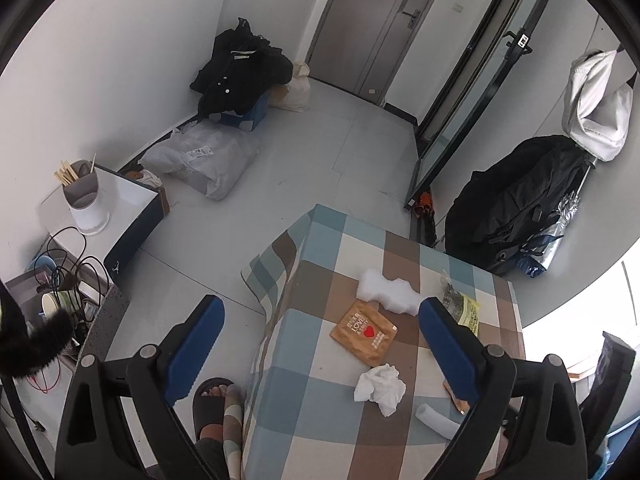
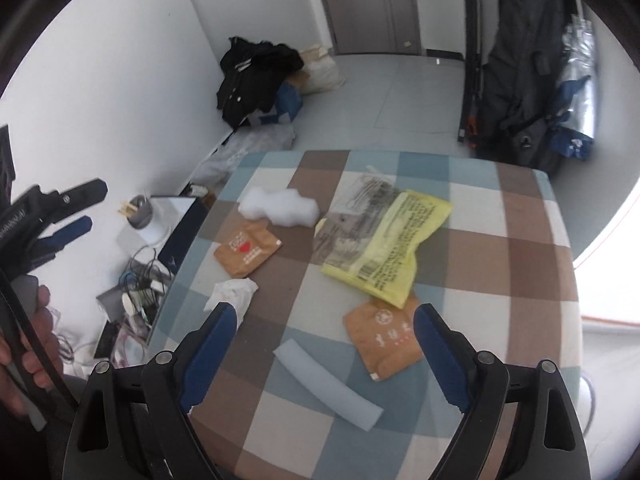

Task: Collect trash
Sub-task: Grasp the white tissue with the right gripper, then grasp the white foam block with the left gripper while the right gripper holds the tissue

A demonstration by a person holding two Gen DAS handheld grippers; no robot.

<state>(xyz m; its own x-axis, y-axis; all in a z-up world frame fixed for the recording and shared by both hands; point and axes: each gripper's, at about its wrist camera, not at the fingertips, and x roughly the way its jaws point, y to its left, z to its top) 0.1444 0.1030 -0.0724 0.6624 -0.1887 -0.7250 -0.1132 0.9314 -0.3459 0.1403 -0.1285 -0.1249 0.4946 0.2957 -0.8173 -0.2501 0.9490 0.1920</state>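
Both tools, left (image 1: 320, 320) and right (image 2: 324, 328), gape released above the checked-cloth desk (image 2: 520, 240). Crumpled tissue (image 2: 232, 294), glossy yellow wrapper (image 2: 396, 244) and brown sachets lie mid-desk; foam tube (image 2: 328, 384) near edge.

- Left wrist view: looks steeply down from above the table's (image 1: 320, 420) left edge.
- Right wrist view: above the table (image 2: 500, 240), nearer.
- Both share its litter and the far door (image 1: 372, 20).
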